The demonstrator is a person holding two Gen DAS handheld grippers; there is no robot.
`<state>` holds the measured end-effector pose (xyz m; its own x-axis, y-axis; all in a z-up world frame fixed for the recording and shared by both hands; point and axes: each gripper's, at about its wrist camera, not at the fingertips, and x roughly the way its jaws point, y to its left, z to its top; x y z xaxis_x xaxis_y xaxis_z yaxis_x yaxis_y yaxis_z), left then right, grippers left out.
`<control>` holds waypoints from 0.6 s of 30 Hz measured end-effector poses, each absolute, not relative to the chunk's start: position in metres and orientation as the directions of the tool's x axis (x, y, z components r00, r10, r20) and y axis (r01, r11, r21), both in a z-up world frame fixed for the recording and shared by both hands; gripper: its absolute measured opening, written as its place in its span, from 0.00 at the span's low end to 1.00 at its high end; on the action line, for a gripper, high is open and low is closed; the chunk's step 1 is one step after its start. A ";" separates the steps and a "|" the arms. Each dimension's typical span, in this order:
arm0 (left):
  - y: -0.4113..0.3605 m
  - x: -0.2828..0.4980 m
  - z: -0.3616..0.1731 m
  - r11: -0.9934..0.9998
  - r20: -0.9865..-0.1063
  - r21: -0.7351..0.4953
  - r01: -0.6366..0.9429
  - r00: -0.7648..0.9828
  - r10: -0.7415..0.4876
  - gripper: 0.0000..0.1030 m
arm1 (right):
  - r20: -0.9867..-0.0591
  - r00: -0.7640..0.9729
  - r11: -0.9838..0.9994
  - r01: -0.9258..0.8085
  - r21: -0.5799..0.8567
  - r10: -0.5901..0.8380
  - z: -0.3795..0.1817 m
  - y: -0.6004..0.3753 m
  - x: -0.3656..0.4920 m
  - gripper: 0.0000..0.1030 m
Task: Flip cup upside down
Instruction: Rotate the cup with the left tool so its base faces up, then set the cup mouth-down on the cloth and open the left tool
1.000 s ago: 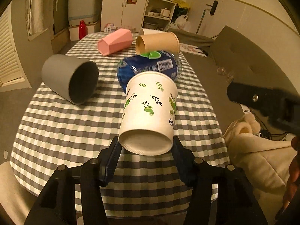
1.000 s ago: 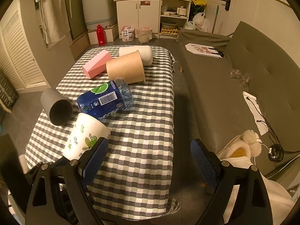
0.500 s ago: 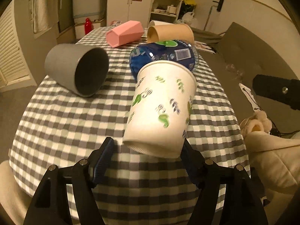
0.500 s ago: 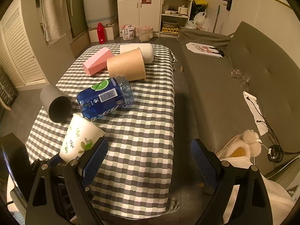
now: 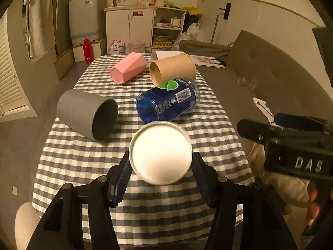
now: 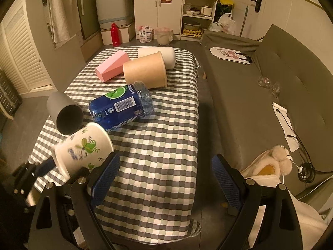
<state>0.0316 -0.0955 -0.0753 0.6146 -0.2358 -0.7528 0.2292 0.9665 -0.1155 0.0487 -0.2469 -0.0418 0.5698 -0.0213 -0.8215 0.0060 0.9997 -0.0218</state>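
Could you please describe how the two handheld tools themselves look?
Both are matte black frames with silver bolts and ribbed blue pads on the two fingers. The left tool matches the right tool. Seen from the left camera, the right one's body bears raised "DAS" lettering.

Raised letters "DAS" stand on the black body of the right gripper [image 5: 299, 162], at about four o'clock in the left wrist view — nothing else there reads cleanly. The blue bottle [image 6: 118, 107] lying on the checked table [image 6: 162, 145] carries a white barcode and a green lime picture on its label, but its print and digits are too small to make out.
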 end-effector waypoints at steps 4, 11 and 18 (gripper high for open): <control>-0.095 0.042 -0.079 0.969 -0.768 -0.121 0.214 0.598 -0.228 0.57 | -0.819 0.573 1.000 0.006 -0.019 -0.019 -0.040 -0.248 0.047 0.87; -0.096 0.039 -0.079 0.969 -0.760 -0.106 0.224 0.609 -0.224 0.58 | -0.819 0.574 1.000 0.015 -0.015 -0.021 -0.040 -0.251 0.047 0.87; -0.097 0.029 -0.071 0.972 -0.746 -0.072 0.221 0.635 -0.200 0.77 | -0.809 0.588 1.000 0.013 -0.005 -0.012 -0.037 -0.252 0.044 0.88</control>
<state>0.0288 -0.0965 -0.0712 0.6347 -0.2000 -0.7464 0.2215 0.9725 -0.0723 0.0438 -0.2517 -0.0367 0.5882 -0.0116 -0.8087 0.0135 0.9999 -0.0046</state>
